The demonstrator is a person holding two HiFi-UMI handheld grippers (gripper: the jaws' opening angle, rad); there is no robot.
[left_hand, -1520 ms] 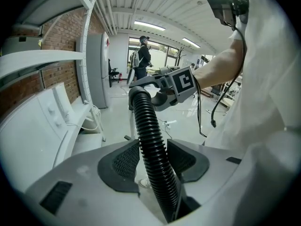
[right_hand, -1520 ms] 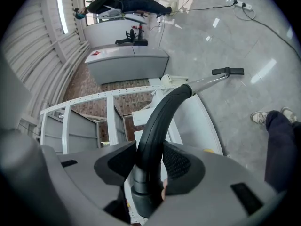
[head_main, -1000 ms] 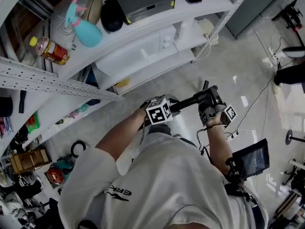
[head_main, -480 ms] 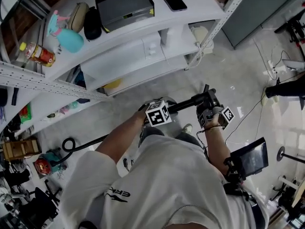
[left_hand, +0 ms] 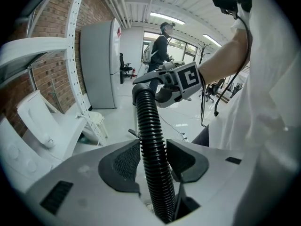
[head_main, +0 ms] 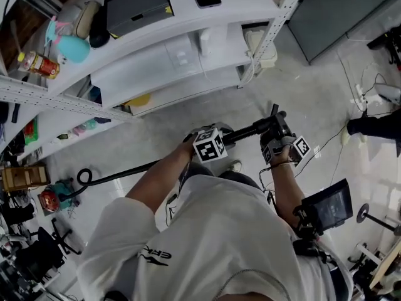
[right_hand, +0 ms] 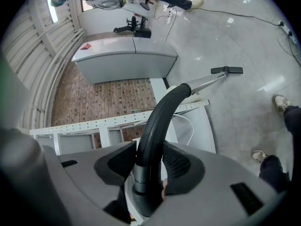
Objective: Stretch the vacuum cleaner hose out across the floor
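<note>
Presently clenched on ribbed hose point(left_hand: 149, 124) at left gripper point(left_hand: 154, 160), curved wand point(right_hand: 159, 119) at right gripper point(right_hand: 148, 168); hold jaws tight, pull steadily, avoid kinks between them.

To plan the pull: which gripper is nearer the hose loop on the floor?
Left. The left gripper grips the hose nearer the loop; the right gripper is beyond, on the handle.

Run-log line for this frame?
left hand-held gripper: shut on hose | right hand-held gripper: shut on wand handle | hose tail: lying on floor
</note>
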